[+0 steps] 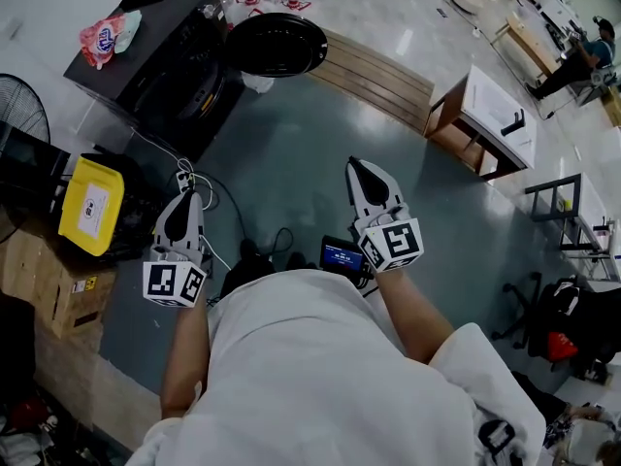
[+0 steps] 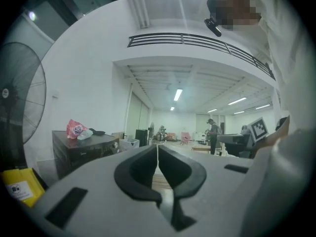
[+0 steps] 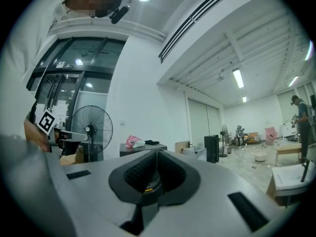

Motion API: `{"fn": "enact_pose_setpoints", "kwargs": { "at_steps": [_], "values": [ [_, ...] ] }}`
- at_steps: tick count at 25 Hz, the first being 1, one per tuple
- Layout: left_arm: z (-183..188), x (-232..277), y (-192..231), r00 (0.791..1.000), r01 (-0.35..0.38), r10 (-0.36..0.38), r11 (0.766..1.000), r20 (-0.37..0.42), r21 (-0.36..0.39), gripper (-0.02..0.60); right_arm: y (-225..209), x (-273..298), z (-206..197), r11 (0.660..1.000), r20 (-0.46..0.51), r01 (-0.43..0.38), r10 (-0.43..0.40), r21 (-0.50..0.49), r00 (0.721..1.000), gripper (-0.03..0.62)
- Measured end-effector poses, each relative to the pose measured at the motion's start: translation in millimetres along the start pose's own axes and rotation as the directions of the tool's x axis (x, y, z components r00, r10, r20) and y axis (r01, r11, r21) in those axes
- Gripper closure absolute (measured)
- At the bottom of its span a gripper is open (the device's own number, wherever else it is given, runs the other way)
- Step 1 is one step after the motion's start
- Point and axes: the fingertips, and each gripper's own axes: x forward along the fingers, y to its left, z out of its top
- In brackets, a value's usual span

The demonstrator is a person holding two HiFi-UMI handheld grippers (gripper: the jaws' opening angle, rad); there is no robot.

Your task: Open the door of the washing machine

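Note:
The black washing machine (image 1: pixel 160 61) stands on the floor at the upper left of the head view, with a pink bag (image 1: pixel 105 35) on its top. Its round dark door (image 1: pixel 277 44) appears swung out to the right of the cabinet. My left gripper (image 1: pixel 184 202) is held level, well short of the machine, jaws shut and empty. My right gripper (image 1: pixel 362 170) is beside it, also shut with nothing between its jaws. In the left gripper view the machine (image 2: pixel 81 152) sits left of the shut left gripper (image 2: pixel 157 149). The right gripper (image 3: pixel 157 153) shows its tips meeting.
A yellow container (image 1: pixel 92 205) and cardboard boxes (image 1: pixel 49 284) lie at the left, a standing fan (image 1: pixel 19 110) behind them. Cables (image 1: pixel 209 197) trail on the grey floor. A wooden platform (image 1: pixel 378 74), a white table (image 1: pixel 497 115) and a chair (image 1: pixel 543 314) stand to the right.

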Motion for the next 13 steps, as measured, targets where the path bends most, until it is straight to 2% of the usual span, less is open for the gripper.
{"fn": "enact_pose_setpoints", "kwargs": {
  "at_steps": [5, 13],
  "values": [
    [0.1, -7.1, 12.7, 0.998, -0.063, 0.063, 0.998, -0.005, 0.008, 0.566, 3.0, 9.1, -0.3, 1.000, 0.006, -0.015, 0.015, 0.011, 1.000, 0.560],
    [-3.5, -4.5, 18.1, 0.997, -0.072, 0.072, 0.997, -0.020, 0.001, 0.566, 1.7, 15.9, -2.6, 1.000, 0.003, -0.026, 0.026, 0.015, 1.000, 0.560]
  ]
}}
